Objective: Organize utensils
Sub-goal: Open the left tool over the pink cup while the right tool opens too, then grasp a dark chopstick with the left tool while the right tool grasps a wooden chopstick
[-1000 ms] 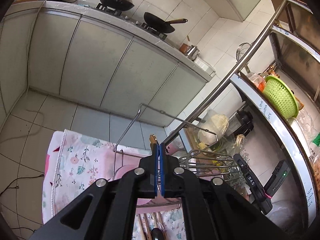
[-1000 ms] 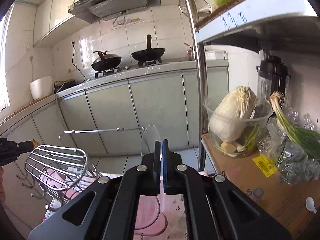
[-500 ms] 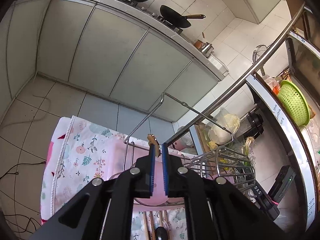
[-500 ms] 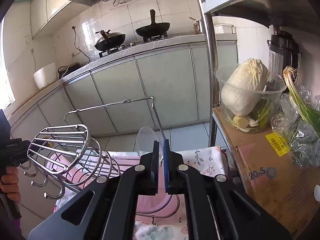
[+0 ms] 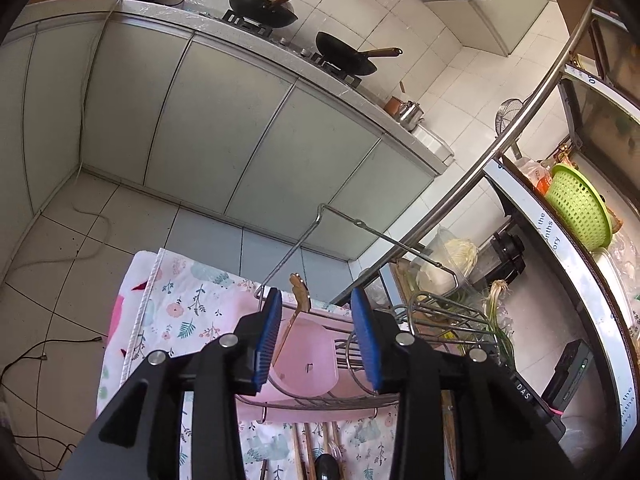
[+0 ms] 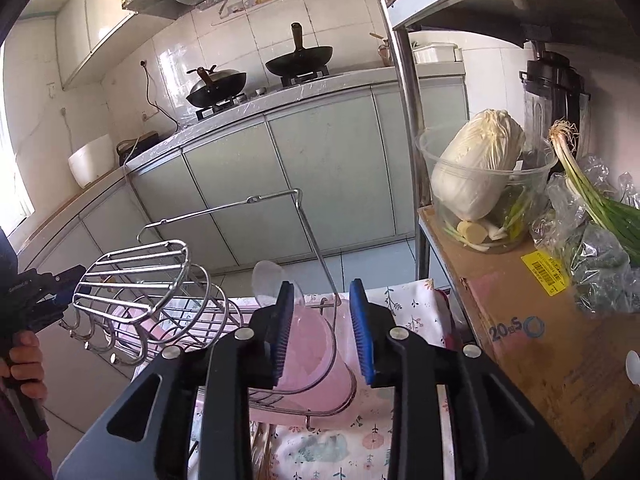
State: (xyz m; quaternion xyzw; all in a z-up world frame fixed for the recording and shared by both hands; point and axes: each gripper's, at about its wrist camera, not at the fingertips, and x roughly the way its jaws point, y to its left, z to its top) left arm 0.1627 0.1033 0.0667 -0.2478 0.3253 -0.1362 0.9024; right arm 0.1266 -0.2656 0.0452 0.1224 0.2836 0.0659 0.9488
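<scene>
Both hand-held grippers, left (image 5: 314, 334) and right (image 6: 322, 328), newly parted, empty, above wire rack (image 5: 436, 320)

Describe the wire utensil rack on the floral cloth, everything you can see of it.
The wire utensil rack looks like shiny chromed steel. It stands on a floral cloth and has a tall bent-rod frame at the back, a rounded cage of parallel bars at one end, and small hooks along its lower rail. A pink plastic tray sits inside the wire base. A brown-handled utensil stands in one end and a clear plastic spoon in the other. Neither gripper touches it.
</scene>
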